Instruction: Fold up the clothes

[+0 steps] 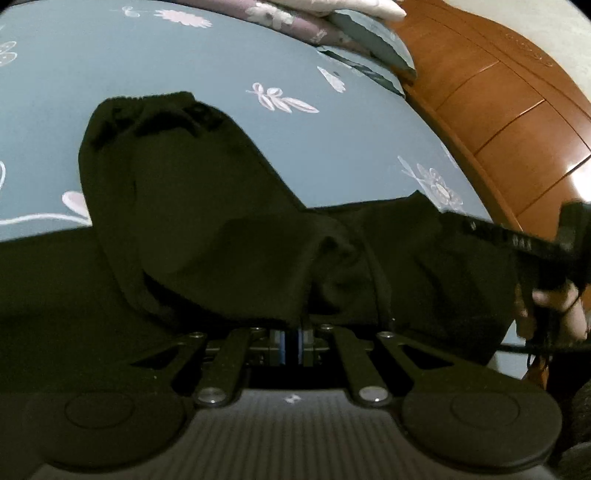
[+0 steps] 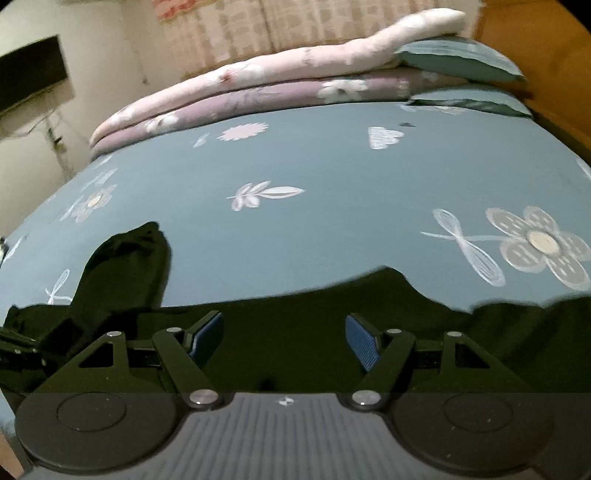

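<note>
Left wrist view first, items taken in order of size. Bedsheet (image 1: 184, 66): blue-grey with white flower and leaf prints, filling the field ahead of the jaws. Wooden headboard (image 1: 517, 110): orange-brown, panelled, running along the far right of the sheet. Folded bedding (image 1: 295, 14): pink and mauve layers with a blue-grey pillow (image 1: 373, 37), stacked at the far end, well ahead of the jaws.

Black garment (image 1: 207, 221): lying on the sheet directly ahead of and beneath the jaws, spreading out to both sides. One narrow limb of it, ending in a gathered cuff (image 1: 147, 101), extends forward and to the left of the jaws. A fold of the cloth rises to a ridge straight ahead of the fingertips.

Left gripper (image 1: 291, 338): jaws drawn together with the blue pads nearly meeting, an edge of the black garment pinched between them.

Right of those jaws, the other gripper's black body crosses the frame edge, with a hand (image 1: 561, 306) visible behind it.

Right wrist view: right gripper (image 2: 284, 338) has its jaws standing wide, blue pads (image 2: 360, 341) well apart, nothing clamped. The black garment (image 2: 295, 325) lies between and below them; whether the pads touch the cloth cannot be told. The cuffed limb (image 2: 125, 269) lies ahead and to the left of these jaws. Dark screen (image 2: 33, 77): mounted on the wall far to the left.
</note>
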A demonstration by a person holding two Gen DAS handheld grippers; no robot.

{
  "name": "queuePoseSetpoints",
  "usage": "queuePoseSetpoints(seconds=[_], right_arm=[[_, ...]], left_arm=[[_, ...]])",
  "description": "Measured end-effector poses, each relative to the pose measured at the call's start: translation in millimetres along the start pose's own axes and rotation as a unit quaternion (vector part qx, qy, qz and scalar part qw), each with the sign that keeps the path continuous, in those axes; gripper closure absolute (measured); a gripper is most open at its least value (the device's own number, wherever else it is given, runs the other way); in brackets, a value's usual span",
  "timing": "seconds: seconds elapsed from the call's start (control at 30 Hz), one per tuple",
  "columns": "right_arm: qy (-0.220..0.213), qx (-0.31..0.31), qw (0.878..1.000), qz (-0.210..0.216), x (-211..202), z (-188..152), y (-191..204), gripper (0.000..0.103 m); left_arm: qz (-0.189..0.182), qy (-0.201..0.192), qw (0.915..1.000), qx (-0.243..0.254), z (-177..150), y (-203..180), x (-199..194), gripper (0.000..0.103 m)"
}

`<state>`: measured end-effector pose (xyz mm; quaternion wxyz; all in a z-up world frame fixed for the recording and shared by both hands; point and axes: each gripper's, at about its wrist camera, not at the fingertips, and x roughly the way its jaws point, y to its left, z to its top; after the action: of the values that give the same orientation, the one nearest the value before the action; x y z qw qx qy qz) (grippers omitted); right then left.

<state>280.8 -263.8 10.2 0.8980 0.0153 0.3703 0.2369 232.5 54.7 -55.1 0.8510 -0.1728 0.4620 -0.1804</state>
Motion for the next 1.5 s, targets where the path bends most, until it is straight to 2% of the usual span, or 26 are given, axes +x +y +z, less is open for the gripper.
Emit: queuePoseSetpoints(seconds=[0.1,0.2,0.27,0.3,0.37,0.4,0.5,0.7,0.8,0.87,0.97,1.07,1.17,1.23,1.27,1.33,1.37,1.43,1.5], right_arm=[[0.015,-0.018,1.0,0.006,22.4,9.9,8.6,0.026],[0.041,-0.011,0.999,0.011,51.0,11.1,7.9,0.026],[0.053,0.001,0.999,0.007,69.8,8.9,5.1,0.025],[0.052,0.004,0.999,0.007,75.8,8.4,4.9,0.02],[0.043,0.008,0.999,0.01,75.8,10.7,7.6,0.017],[0.039,0.01,0.999,0.01,72.9,12.1,9.0,0.017],[0.025,0.016,1.0,0.008,54.5,15.6,12.0,0.017],[0.03,0.04,0.997,-0.056,0.7,-2.0,5.7,0.017],[0.042,0.061,0.992,-0.104,-21.6,-25.2,1.0,0.017],[0.057,0.08,0.987,-0.129,-27.8,-42.1,-1.2,0.017],[0.074,0.127,0.978,-0.15,-30.8,-68.1,-1.9,0.017],[0.057,0.153,0.973,-0.163,-44.1,-81.2,6.8,0.017],[0.037,0.162,0.968,-0.188,-64.9,-88.8,14.3,0.017],[0.027,0.167,0.962,-0.215,-80.7,-95.4,16.7,0.017],[0.022,0.176,0.958,-0.224,-88.7,-99.1,16.3,0.017],[0.012,0.196,0.951,-0.24,-104.8,-107.2,15.5,0.017],[0.006,0.205,0.947,-0.248,-112.8,-111.2,15.2,0.017],[-0.001,0.22,0.939,-0.263,-125.3,-117.6,13.3,0.017],[-0.007,0.234,0.932,-0.275,-135.3,-122.8,10.2,0.017]], left_arm=[[-0.008,-0.006,0.9999,-0.003,-0.1,2.7,-1.0,0.099],[-0.015,-0.007,0.9999,0.0,-0.7,5.4,-1.0,0.099],[-0.013,-0.001,0.9999,0.0,-0.4,9.0,2.2,0.092],[-0.011,0.004,0.9999,-0.003,0.7,11.2,3.6,0.09],[-0.013,0.011,0.9998,-0.013,2.7,15.8,3.4,0.084],[-0.016,0.013,0.9997,-0.015,3.9,17.4,1.6,0.083],[-0.01,0.031,0.9995,0.003,8.7,19.2,-9.7,0.07],[0.02,0.072,0.9945,0.074,24.2,22.3,-47.8,0.066],[0.048,0.063,0.9889,0.126,42.6,19.3,-62.4,0.066],[0.047,0.045,0.9861,0.152,60.6,14.2,-63.2,0.062],[0.013,0.035,0.9798,0.196,86.1,-2.2,-44.2,0.059],[-0.042,0.033,0.9656,0.254,105.4,-31.1,-10.5,0.059],[-0.102,0.034,0.9445,0.31,121.3,-73.3,33.1,0.064],[-0.149,0.035,0.9276,0.341,127.3,-108.3,63.4,0.07],[-0.173,0.035,0.9179,0.356,130.3,-125.8,78.5,0.07],[-0.218,0.038,0.904,0.366,130.6,-156.3,107.2,0.07],[-0.236,0.046,0.9003,0.363,128.5,-170.0,120.3,0.07],[-0.253,0.063,0.9008,0.347,126.1,-190.7,149.3,0.07],[-0.247,0.071,0.9084,0.33,124.3,-204.4,178.0,0.07]])
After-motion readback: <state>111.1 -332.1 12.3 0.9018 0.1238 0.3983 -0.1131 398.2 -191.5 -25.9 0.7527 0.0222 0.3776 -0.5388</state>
